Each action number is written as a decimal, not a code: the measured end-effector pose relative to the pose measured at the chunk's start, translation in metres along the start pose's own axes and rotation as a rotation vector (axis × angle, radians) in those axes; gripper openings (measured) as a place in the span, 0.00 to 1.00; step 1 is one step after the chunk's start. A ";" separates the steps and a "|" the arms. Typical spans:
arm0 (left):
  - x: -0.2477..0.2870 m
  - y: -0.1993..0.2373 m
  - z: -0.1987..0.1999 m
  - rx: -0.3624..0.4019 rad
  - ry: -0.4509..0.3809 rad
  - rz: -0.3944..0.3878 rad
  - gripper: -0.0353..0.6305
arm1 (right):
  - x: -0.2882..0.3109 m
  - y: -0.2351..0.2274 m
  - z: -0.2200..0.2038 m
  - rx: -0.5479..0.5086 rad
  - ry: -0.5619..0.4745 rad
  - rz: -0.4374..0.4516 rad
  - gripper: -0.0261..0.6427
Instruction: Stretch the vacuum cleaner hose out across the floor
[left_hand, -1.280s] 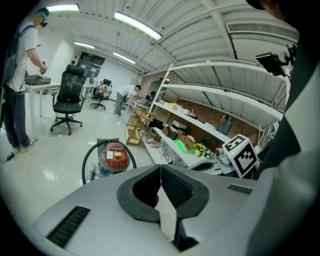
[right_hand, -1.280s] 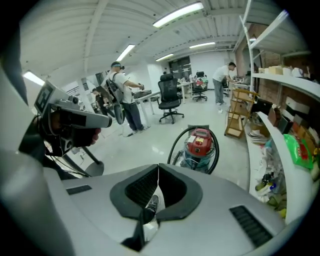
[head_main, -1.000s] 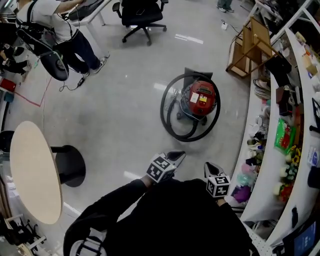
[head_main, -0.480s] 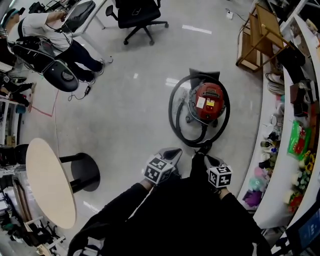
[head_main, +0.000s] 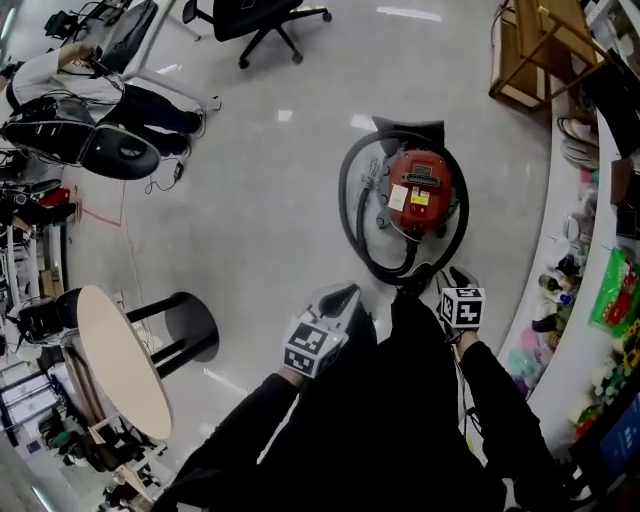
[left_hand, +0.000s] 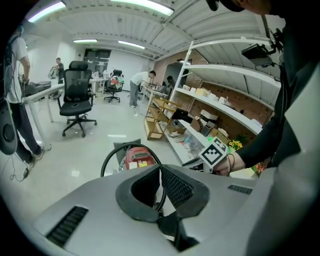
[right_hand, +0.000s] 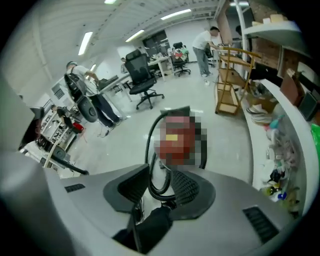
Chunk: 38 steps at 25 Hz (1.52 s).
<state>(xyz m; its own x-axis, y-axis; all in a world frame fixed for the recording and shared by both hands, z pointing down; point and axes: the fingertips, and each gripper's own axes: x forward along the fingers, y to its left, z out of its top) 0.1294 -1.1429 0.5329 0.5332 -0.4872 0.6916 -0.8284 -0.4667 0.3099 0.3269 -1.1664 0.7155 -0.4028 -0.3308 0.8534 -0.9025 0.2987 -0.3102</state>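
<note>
A red canister vacuum cleaner (head_main: 418, 195) stands on the pale floor with its black hose (head_main: 344, 195) coiled in a loop around it. My right gripper (head_main: 452, 272) hovers just by the near end of the loop, jaws open; in the right gripper view the hose (right_hand: 159, 186) shows in the gap between the pads of the right gripper (right_hand: 160, 170). I cannot tell whether they touch it. My left gripper (head_main: 348, 292) is a little left of the coil, shut and holding nothing. From the left gripper (left_hand: 161, 170) the vacuum cleaner (left_hand: 139, 156) lies straight ahead.
A long white counter (head_main: 575, 250) under shelves runs along the right. A wooden rack (head_main: 540, 50) stands at the far right. A round table (head_main: 120, 360) on a black base sits at the left. An office chair (head_main: 260, 15) and a person (head_main: 70, 75) are farther off.
I have come closer to the vacuum cleaner, and both grippers now reach toward the coil. The right gripper's jaws have gone from shut to open.
</note>
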 end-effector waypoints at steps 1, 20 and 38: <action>0.011 -0.003 -0.004 0.002 0.013 -0.017 0.08 | 0.014 -0.021 -0.009 0.028 0.026 -0.023 0.25; 0.150 0.078 -0.162 -0.076 0.213 -0.093 0.08 | 0.277 -0.184 -0.188 0.454 0.208 -0.149 0.46; 0.166 0.114 -0.219 -0.224 0.257 -0.055 0.08 | 0.352 -0.157 -0.246 0.556 0.319 -0.105 0.35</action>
<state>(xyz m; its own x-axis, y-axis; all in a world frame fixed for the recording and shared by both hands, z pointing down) 0.0854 -1.1156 0.8255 0.5411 -0.2505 0.8028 -0.8318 -0.2994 0.4673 0.3645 -1.1093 1.1680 -0.3199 -0.0257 0.9471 -0.9135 -0.2569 -0.3155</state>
